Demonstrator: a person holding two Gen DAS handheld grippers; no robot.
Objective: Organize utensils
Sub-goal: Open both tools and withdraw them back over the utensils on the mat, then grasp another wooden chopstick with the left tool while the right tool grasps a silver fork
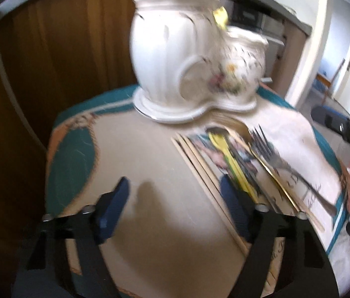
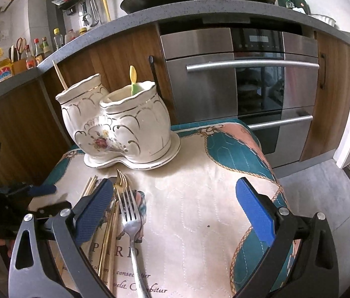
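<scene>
A white twin-pot ceramic utensil holder (image 1: 189, 67) (image 2: 117, 126) stands at the far end of a small cloth-covered table (image 1: 130, 173) (image 2: 199, 198). One pot holds a wooden chopstick (image 2: 59, 75), the other a yellow-green utensil (image 2: 133, 80). On the cloth lie wooden chopsticks (image 1: 197, 164), a yellow-green utensil (image 1: 227, 159), a gold utensil (image 1: 269, 173) (image 2: 111, 223) and a silver fork (image 1: 286, 166) (image 2: 131, 226). My left gripper (image 1: 175, 198) is open and empty, its right finger (image 1: 234, 206) over the chopsticks. My right gripper (image 2: 175, 213) is open and empty above the fork.
Wooden cabinets (image 2: 26, 134) and a steel oven (image 2: 239, 84) stand behind the table under a grey counter (image 2: 199, 12) with pans and bottles. The right gripper shows at the right in the left wrist view (image 1: 348, 129). The floor (image 2: 323, 193) lies to the right.
</scene>
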